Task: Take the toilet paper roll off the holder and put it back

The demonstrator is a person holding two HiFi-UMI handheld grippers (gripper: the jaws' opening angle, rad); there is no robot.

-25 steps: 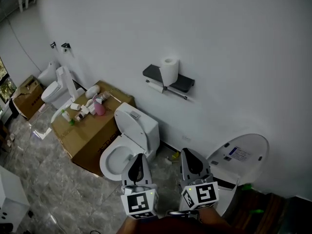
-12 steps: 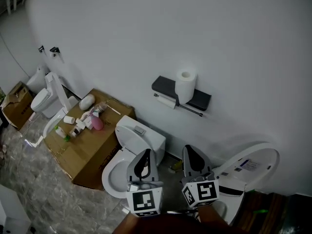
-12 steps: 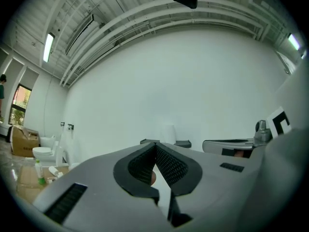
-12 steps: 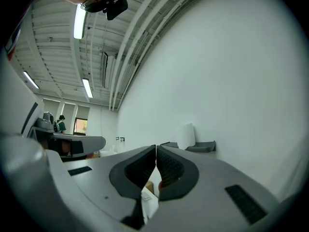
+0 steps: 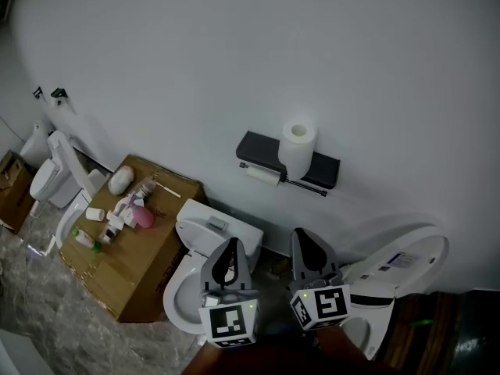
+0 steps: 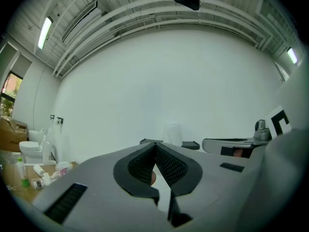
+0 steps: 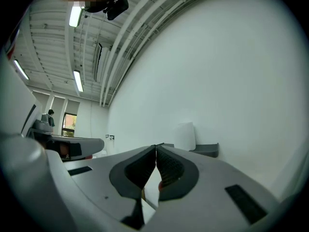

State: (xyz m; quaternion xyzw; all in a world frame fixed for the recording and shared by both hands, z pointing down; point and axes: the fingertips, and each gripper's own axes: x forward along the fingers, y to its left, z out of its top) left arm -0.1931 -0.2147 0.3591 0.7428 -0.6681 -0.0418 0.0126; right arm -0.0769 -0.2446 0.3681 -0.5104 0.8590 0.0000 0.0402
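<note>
TP roll (image 5: pixel 298 148) stands upright on holder shelf (image 5: pixel 254 145), right of its middle, against the wall. L gripper (image 5: pixel 229 247) & R gripper (image 5: pixel 304 239) are side by side, well apart from shelf. All 4 jaws closed tip to tip, nothing gripped.

The small bottles (image 5: pixel 116 219) on the cardboard box (image 5: pixel 147 266) are too small to tell apart. The left gripper (image 5: pixel 230 247) hides the right rim of the toilet bowl (image 5: pixel 171 295), and the near edge cuts off the person's forearms (image 5: pixel 266 361)
</note>
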